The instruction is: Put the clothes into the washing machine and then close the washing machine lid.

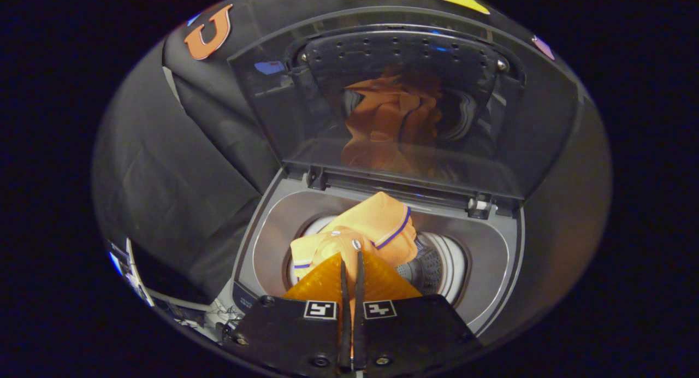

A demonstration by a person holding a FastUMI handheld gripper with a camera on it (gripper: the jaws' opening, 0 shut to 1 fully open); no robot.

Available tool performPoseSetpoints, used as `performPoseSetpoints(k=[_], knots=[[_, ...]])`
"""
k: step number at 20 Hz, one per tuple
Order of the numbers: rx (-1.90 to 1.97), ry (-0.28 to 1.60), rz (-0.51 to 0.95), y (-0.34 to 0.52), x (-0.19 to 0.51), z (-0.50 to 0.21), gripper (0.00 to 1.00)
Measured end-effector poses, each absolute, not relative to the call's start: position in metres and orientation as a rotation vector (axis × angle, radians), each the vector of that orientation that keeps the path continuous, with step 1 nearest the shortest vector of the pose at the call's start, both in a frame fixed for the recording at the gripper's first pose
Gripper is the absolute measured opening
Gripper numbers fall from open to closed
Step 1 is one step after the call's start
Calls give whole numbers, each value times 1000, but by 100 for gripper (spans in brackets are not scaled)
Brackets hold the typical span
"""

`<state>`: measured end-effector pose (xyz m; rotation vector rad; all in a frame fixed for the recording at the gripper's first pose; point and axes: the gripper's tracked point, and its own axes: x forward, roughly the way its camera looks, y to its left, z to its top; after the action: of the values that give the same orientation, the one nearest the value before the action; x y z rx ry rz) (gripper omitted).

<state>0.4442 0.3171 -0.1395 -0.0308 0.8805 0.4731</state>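
Garment (371, 225): orange cloth with blue piping, bunched; long axis runs from the fingertips away toward the lid hinge. Hangs over the drum (437, 266) opening of the washing machine (273, 230). Gripper (352, 258): fingers nearly together, clamped on the near edge of the cloth. Lid (404, 105): raised upright, mirroring the orange.

No legible text; the tool (351, 256) bears only square markers.
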Motion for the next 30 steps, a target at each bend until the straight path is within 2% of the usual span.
performPoseSetpoints(k=[5, 6, 8, 10, 21, 30], knots=[[-14, 900, 437, 312, 448, -148, 5], [-4, 936, 429, 311, 445, -152, 10], [0, 998, 424, 309, 433, -164, 55], [2, 976, 395, 304, 440, -165, 100], [-25, 896, 409, 306, 438, -123, 100], [-17, 745, 435, 320, 448, 5, 100]])
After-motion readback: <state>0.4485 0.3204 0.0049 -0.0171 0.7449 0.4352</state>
